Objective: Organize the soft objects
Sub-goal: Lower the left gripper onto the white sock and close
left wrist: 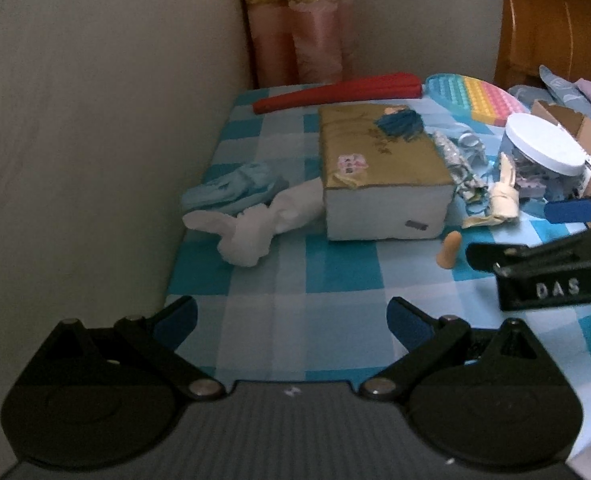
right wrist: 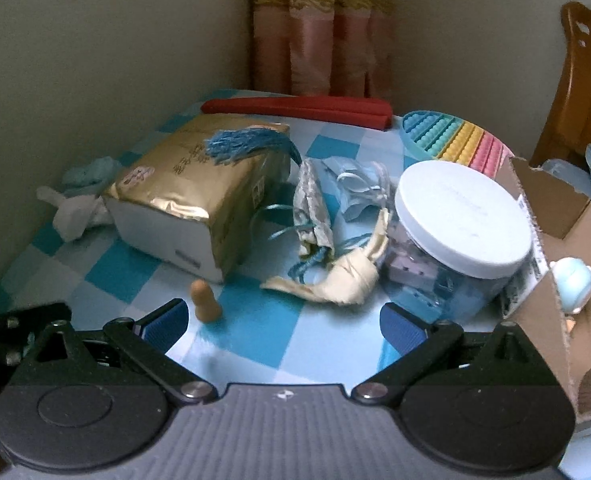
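A gold tissue pack [left wrist: 379, 168] [right wrist: 199, 200] lies on the blue checked tablecloth [left wrist: 295, 320], with a blue tassel [left wrist: 401, 124] [right wrist: 239, 142] on top. White and pale blue cloths [left wrist: 247, 208] [right wrist: 75, 204] lie bunched to its left by the wall. A cream cloth scrap [left wrist: 499, 196] [right wrist: 347, 276] and patterned fabric bits [right wrist: 313, 208] lie between the pack and a white-lidded jar [left wrist: 543, 148] [right wrist: 459, 220]. An orange earplug [left wrist: 449, 250] [right wrist: 205, 300] stands upright. My left gripper [left wrist: 291, 318] is open and empty. My right gripper [right wrist: 283, 320] [left wrist: 535, 236] is open and empty near the earplug.
A red folded fan [left wrist: 335, 94] [right wrist: 295, 110] and a rainbow pop toy [left wrist: 475, 92] [right wrist: 455, 140] lie at the back. A cardboard box [right wrist: 555, 240] [left wrist: 583, 136] stands right, with a small blue figure [right wrist: 573, 276]. Wall left, curtain [right wrist: 319, 40] behind, wooden chair [left wrist: 551, 28] right.
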Demonstrator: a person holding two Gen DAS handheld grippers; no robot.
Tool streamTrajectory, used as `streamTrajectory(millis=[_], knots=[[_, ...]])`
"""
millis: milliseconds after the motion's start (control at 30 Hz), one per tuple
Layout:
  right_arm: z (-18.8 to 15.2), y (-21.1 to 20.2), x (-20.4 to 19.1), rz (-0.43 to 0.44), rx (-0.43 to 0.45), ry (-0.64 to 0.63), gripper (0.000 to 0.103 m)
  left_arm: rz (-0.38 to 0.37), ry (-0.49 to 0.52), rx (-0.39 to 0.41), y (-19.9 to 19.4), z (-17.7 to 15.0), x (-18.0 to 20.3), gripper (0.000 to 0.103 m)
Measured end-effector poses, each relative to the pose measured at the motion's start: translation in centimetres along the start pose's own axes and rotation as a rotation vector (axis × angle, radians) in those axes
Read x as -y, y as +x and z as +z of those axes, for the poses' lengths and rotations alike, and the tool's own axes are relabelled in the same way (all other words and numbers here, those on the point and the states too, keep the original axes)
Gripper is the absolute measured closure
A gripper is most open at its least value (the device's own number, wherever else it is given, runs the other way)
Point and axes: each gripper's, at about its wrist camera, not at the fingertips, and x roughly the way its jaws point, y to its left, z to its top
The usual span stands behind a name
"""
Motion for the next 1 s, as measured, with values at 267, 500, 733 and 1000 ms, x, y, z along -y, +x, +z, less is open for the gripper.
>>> streamTrajectory(millis=[267,500,733,1000], knots=[[0.7,1.6,-0.1,-0.032,-0.011,0.079,0.000,-0.013,-0.006,-0.022,0.7,-0.3,-0.5,0.002],[0.7,1.3,1.2,-0.062,-0.017,0.124,0.000,-0.029,-0.001,-0.023,0.9,-0.3,-0.3,0.002],[-0.3,0.7,1.9,-0.057,-0.025,0.105,0.000,-0.042,0.011,-0.019,0.7,-0.4,0.1,0.002],[-1.6,0.7,0.4,0.009,-0.027,0.023,0.005,-0.033,0.010,-0.033,1.1,-0.6,-0.1,0.002]])
